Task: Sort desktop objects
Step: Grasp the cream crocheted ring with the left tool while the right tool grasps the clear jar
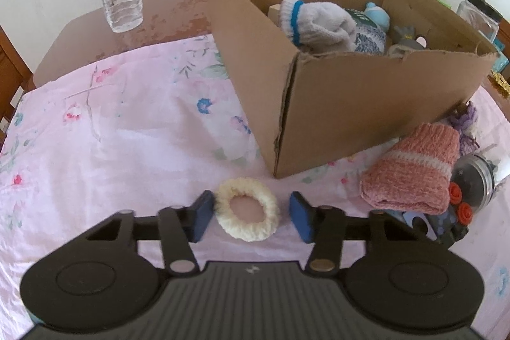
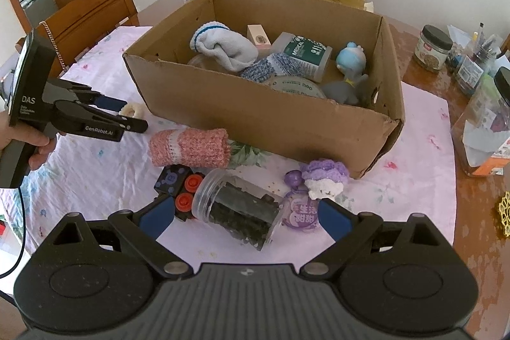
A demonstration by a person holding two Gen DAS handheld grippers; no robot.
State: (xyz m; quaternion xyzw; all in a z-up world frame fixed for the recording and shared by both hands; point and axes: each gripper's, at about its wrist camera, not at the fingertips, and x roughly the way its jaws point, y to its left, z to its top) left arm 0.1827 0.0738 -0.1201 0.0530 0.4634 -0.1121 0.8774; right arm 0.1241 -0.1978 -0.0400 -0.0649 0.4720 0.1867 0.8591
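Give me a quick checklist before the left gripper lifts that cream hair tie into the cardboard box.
1. Is the cream hair tie between the left gripper fingers: ok.
2. Are both fingers pressing on it: not ok, a gap shows on one side.
3. Is the cardboard box open on top, with room: ok.
4. Is the pink knit roll off the way to the box: ok.
5. Is the right gripper apart, open around the lying jar: ok.
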